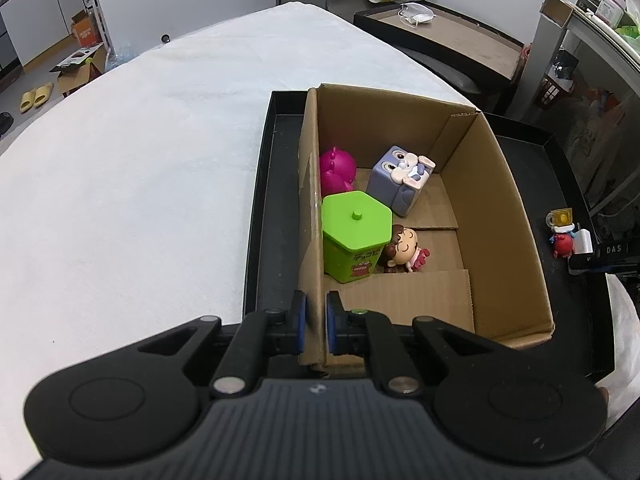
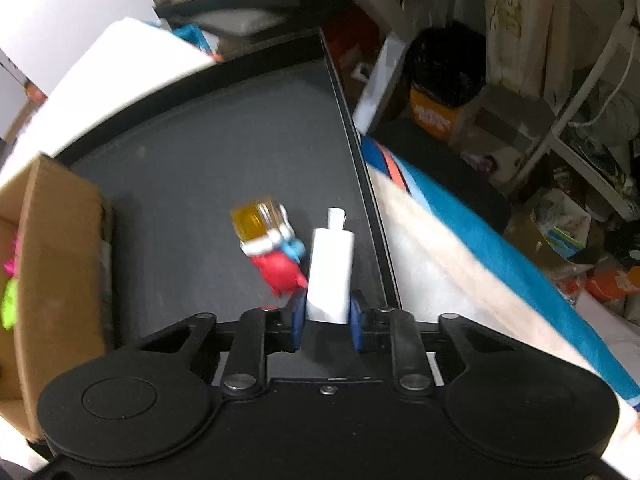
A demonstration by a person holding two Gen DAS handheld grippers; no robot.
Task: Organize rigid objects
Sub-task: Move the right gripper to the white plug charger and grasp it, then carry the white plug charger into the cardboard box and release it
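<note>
My left gripper [image 1: 316, 322] is shut on the left wall of a cardboard box [image 1: 310, 208] that stands in a black tray [image 1: 256, 208]. Inside the box are a green hexagonal lidded pot [image 1: 354, 236], a pink figure [image 1: 336, 170], a grey rabbit cube [image 1: 402, 178] and a small doll [image 1: 404, 250]. My right gripper [image 2: 327, 318] is shut on a white charger block [image 2: 331, 274] over the tray floor [image 2: 224, 160]. A red figure with a yellow mug [image 2: 270, 244] lies just left of the block; it also shows in the left wrist view [image 1: 562, 230].
The tray sits on a white cloth-covered table [image 1: 140, 160]. The tray's right rim [image 2: 360, 152] runs close beside my right gripper. Beyond it lie a blue and white cloth [image 2: 480, 248] and floor clutter. A desk with a mask and bottle [image 1: 416, 12] stands behind.
</note>
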